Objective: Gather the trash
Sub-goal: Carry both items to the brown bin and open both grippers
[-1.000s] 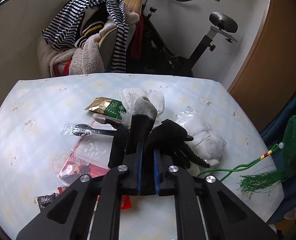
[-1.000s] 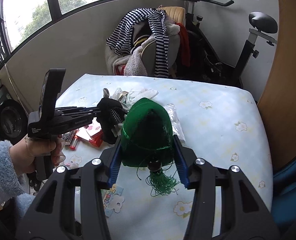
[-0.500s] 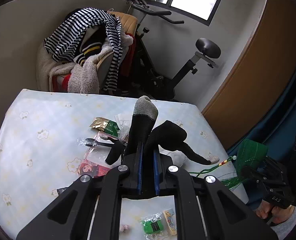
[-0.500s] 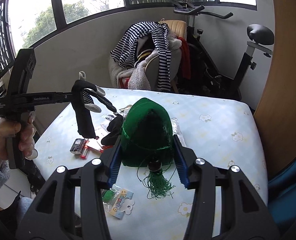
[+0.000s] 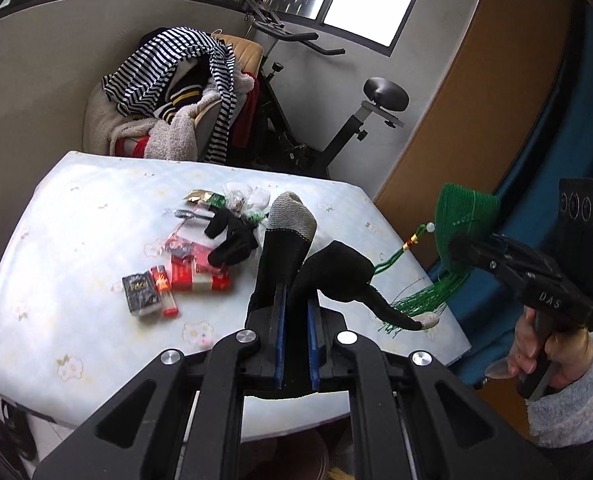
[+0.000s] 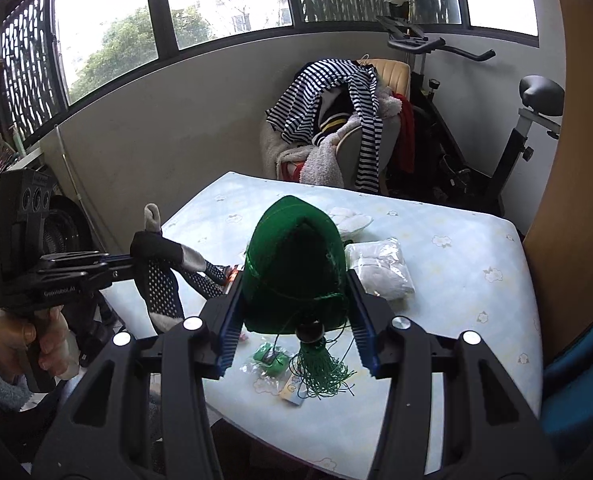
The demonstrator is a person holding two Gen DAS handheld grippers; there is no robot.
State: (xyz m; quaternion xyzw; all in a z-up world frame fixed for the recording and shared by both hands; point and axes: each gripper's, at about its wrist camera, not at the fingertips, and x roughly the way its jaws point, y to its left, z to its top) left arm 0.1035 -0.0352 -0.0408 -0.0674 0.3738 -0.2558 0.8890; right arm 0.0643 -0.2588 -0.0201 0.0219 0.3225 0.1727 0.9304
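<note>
My left gripper (image 5: 295,304) is shut on a black glove with grey fingertips (image 5: 288,240) and holds it up above the near edge of the flowered table (image 5: 76,240). My right gripper (image 6: 296,300) is shut on a green woven ornament with a tassel (image 6: 296,256), also in the air at the table's near side. On the table lie a second black glove (image 5: 232,236), red packets (image 5: 200,272), a dark cigarette pack (image 5: 140,294), a lighter (image 5: 166,290), a wrapped plastic spoon (image 5: 188,214), a gold-green packet (image 5: 204,197) and a white bag (image 6: 380,268).
A chair piled with striped and fleecy clothes (image 5: 176,112) stands behind the table, with an exercise bike (image 5: 360,120) to its right. A wooden panel (image 5: 476,100) and a blue curtain flank the right side. A small green packet (image 6: 270,360) lies near the front edge.
Both grippers have drawn back and up from the table. The left one lifted the black glove off the pile; the right one carried the green ornament out to the right.
</note>
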